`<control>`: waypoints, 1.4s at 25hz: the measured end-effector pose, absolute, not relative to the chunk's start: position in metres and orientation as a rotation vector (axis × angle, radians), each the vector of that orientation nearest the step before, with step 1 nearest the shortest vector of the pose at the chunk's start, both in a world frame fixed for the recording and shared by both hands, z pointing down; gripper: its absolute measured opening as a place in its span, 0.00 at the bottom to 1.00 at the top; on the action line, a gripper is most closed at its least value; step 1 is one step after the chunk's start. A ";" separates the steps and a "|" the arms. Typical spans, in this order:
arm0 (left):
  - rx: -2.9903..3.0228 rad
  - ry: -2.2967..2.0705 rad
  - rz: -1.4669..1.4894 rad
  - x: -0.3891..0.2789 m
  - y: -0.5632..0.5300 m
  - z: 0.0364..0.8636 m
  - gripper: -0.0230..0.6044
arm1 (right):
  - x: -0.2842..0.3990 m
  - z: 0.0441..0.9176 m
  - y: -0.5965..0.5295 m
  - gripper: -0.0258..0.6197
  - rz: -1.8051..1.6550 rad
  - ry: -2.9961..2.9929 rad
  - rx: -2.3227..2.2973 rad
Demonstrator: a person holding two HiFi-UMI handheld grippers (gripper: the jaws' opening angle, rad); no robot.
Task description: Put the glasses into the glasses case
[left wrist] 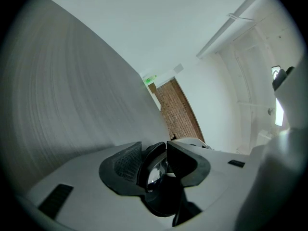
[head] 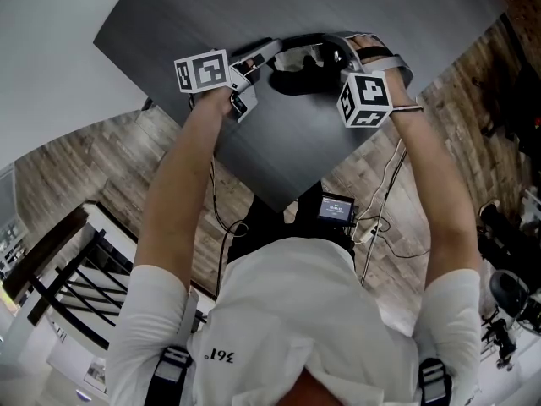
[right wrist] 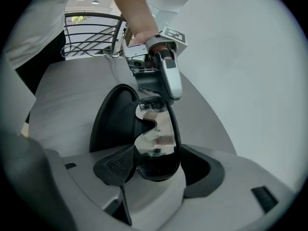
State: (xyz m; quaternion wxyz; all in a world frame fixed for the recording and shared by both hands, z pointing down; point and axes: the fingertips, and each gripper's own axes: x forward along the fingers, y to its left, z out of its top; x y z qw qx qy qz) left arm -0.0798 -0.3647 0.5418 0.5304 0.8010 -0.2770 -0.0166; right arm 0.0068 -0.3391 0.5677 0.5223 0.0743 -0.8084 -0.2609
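Grips glasses (right wrist: 156,134) at one end with left tongs (left wrist: 155,149), at the other with right tongs (right wrist: 156,163). Holds them over open glasses case (right wrist: 108,124) on table (head: 279,159).

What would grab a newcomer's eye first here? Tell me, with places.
The mirrored glasses stand out first, held in the air at both ends. The right gripper has its jaws on the near end, and the left gripper has the far one. Close beside them the black glasses case lies open on the grey table.
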 end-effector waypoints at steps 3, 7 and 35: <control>1.912 -0.662 -0.034 -0.080 -0.364 0.542 0.31 | 0.008 0.567 -0.340 0.48 -0.597 -1.944 0.179; 1.913 -0.672 -0.028 -0.082 -0.365 0.544 0.31 | 0.009 0.570 -0.338 0.48 -0.579 -1.938 0.166; 1.940 -0.661 -0.008 -0.082 -0.363 0.541 0.31 | 0.018 0.575 -0.330 0.60 -0.430 -1.956 0.110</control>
